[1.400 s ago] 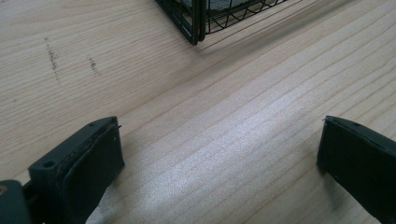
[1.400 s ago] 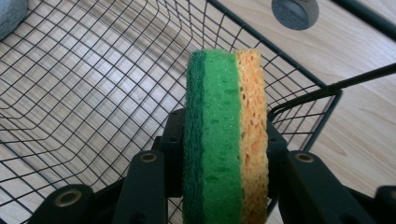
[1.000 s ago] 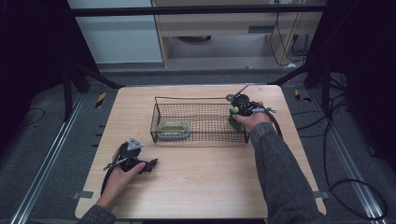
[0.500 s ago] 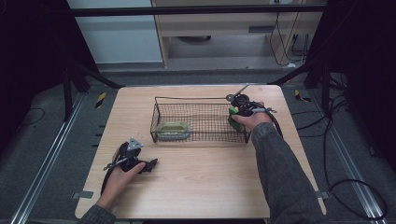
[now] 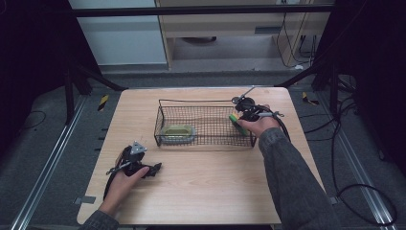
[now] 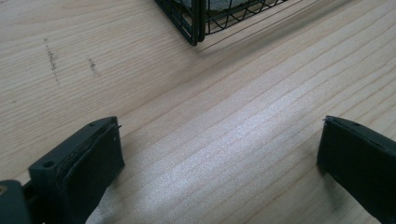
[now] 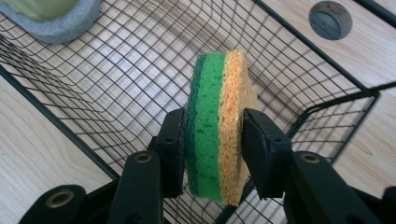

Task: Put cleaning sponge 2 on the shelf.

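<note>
A green and yellow sponge point(image 7: 215, 126) stands on edge between the pads of my right gripper point(image 7: 210, 128), which is shut on it. Its jaws have just been closing on the sponge. In the high view the right gripper point(image 5: 242, 116) holds the sponge point(image 5: 235, 120) over the right end of a black wire basket point(image 5: 206, 101). A second sponge point(image 5: 178, 132), olive on grey, lies at the basket's left end and shows as well in the right gripper view point(image 7: 51, 16). My left gripper point(image 5: 155, 168) rests on the table near the front left, open, with bare wood between its jaws point(image 6: 219, 144).
The wooden table point(image 5: 215, 191) has free room in front of the basket. A round grey cable hole point(image 7: 330, 18) sits just beyond the basket's far right corner. The basket's near left corner point(image 6: 196, 28) lies ahead of the left gripper.
The right gripper has lifted slightly with the sponge at the basket's right end. The left hand has stayed where it was.
</note>
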`<state>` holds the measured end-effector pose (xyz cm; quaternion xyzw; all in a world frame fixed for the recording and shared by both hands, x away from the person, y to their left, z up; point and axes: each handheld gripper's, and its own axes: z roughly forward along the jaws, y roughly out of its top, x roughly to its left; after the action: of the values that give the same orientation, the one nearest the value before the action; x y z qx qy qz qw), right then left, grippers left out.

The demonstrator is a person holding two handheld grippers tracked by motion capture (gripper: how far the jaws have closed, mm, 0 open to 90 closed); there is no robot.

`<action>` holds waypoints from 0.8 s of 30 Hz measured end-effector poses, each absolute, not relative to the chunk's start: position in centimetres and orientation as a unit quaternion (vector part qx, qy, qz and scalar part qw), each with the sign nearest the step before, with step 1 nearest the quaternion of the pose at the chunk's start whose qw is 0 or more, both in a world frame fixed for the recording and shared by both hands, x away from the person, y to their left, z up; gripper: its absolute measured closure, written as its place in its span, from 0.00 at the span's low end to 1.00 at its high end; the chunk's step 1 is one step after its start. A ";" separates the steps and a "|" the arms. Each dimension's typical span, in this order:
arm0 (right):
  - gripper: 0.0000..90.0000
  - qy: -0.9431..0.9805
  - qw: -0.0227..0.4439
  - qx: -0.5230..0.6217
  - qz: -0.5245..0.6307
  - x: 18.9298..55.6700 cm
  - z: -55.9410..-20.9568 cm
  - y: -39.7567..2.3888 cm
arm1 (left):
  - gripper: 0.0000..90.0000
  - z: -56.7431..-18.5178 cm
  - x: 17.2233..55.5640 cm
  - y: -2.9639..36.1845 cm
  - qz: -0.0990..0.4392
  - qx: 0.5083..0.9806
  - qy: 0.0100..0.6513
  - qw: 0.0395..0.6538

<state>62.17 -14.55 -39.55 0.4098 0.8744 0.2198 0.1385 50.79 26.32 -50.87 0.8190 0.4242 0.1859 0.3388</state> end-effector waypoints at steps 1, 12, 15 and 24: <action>0.68 0.875 0.139 0.408 0.220 62.2 -39.6 -14.4 | 0.00 -50.9 50.8 26.3 0.186 0.819 0.424 0.339; 0.63 0.881 0.112 0.406 0.214 62.3 -40.2 -11.6 | 0.00 -50.9 50.8 26.3 0.186 0.819 0.424 0.339; 0.63 0.880 0.111 0.408 0.215 62.4 -40.3 -11.3 | 0.00 -50.9 50.8 26.3 0.186 0.819 0.424 0.339; 0.54 0.876 0.118 0.403 0.237 62.0 -39.6 -11.7 | 0.00 -50.9 50.8 26.3 0.186 0.818 0.425 0.339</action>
<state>61.99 -11.69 -39.62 0.4033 0.8759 0.2373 0.1176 50.84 26.28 -50.88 0.8182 0.4250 0.1862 0.3394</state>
